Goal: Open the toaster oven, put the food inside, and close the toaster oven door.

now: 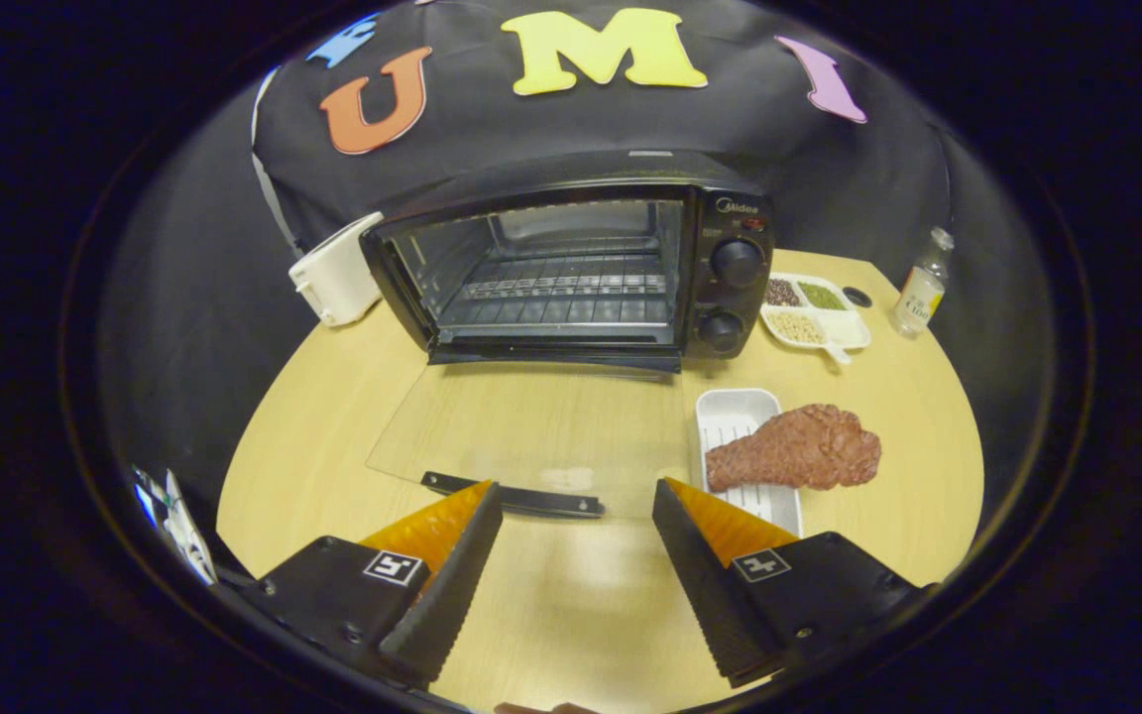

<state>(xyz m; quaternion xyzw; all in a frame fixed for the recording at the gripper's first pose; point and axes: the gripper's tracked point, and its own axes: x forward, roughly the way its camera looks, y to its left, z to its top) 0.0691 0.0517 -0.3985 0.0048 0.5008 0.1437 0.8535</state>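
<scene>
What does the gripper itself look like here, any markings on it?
The gripper has two wedge-shaped fingers tapering to points, with ribbed inner faces. Each sits on a black block body bearing a small square black-and-white tag. Its jaws stand open with nothing between them.

toaster oven (pixel 571 273): black body, black knobs, silver wire rack inside
oven door (pixel 521 436): clear glass, black handle
food (pixel 795 448): reddish-brown, mottled
tray (pixel 736 415): white, ribbed
table (pixel 571 595): light wood grain
divided dish (pixel 851 330): white; dark, green, beige fillings
bottle (pixel 921 288): clear, yellow label
gripper (pixel 577 496): fingers spread apart; black-and-white square markers
</scene>
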